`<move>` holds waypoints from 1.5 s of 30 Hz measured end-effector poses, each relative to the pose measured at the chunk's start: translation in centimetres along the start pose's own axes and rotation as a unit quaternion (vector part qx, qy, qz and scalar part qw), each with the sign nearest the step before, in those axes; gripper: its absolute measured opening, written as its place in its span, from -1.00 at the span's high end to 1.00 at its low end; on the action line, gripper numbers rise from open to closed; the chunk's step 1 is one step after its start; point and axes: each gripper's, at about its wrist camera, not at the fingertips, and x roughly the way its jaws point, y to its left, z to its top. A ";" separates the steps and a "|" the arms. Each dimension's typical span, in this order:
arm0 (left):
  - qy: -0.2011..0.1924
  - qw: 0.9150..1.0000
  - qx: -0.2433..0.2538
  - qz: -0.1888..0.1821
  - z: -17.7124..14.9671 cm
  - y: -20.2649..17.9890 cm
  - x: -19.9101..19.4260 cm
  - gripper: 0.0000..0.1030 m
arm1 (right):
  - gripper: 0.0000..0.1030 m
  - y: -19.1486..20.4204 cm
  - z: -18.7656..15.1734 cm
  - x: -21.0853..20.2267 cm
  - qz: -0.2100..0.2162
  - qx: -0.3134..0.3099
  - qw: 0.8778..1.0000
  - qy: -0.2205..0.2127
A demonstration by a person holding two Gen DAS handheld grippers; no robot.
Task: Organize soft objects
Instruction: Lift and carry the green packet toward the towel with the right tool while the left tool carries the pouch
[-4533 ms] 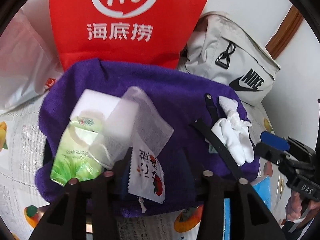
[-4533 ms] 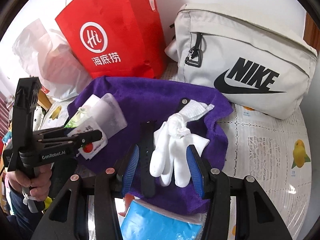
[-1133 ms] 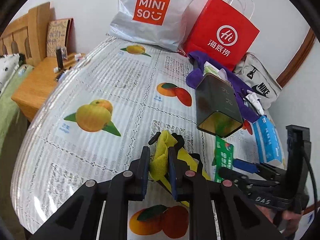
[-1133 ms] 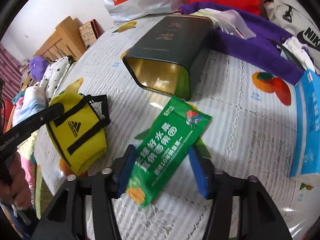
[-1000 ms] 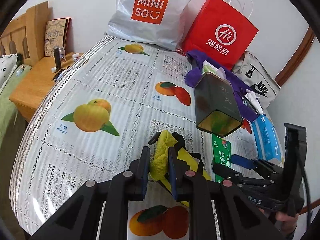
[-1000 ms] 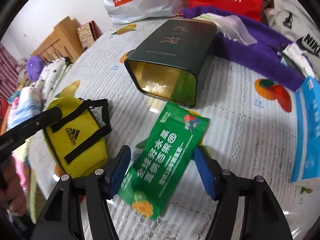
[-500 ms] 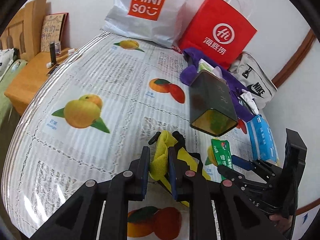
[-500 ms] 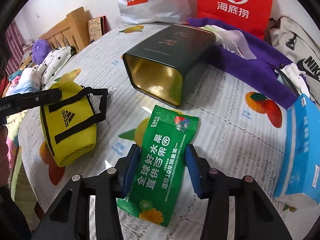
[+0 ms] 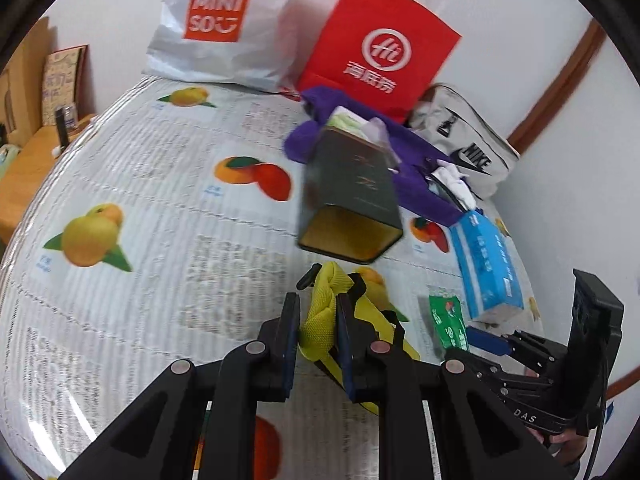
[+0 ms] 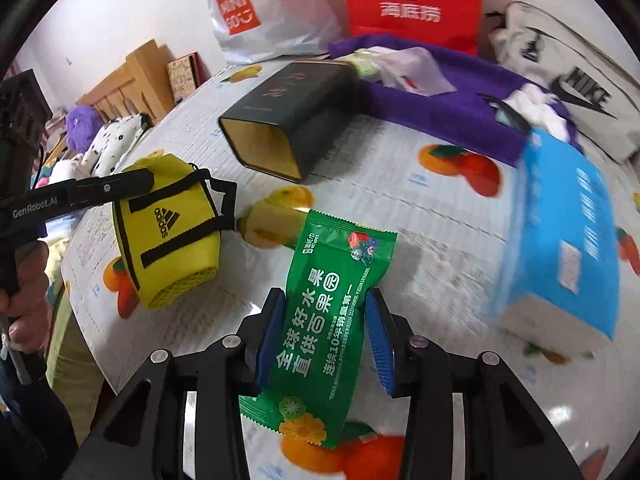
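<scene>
Currently left gripper pinches the yellow pouch at table's near edge; right gripper jaws are closing around the green wipes packet, beside the blue tissue pack.

A white wall backs a table covered by a white lace-patterned cloth printed with fruit. A brown wooden trim strip runs diagonally up the wall at right. To the left stands a light wooden bedside cabinet and a wooden headboard. Daylight fills the room evenly.
</scene>
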 end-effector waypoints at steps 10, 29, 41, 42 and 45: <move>-0.004 1.000 0.010 -0.001 -0.1 -2.0 0.4 0.67 | 0.20 -4.1 -5.6 -3.4 -0.020 0.037 0.999 -0.001; 0.006 0.999 0.020 0.029 1.3 -3.5 1.4 0.67 | 0.20 -8.7 -7.6 -7.3 -0.044 0.082 0.995 -0.027; -0.004 0.999 0.037 0.031 3.4 -5.1 0.3 0.67 | 0.20 -9.7 -6.0 -10.4 -0.062 0.087 0.992 -0.061; -0.005 0.999 0.039 0.031 3.6 -5.3 0.2 0.67 | 0.20 -9.8 -5.8 -10.5 -0.063 0.088 0.992 -0.062; -0.009 0.999 0.041 0.028 4.2 -5.6 0.0 0.67 | 0.20 -10.1 -5.1 -10.7 -0.062 0.088 0.992 -0.065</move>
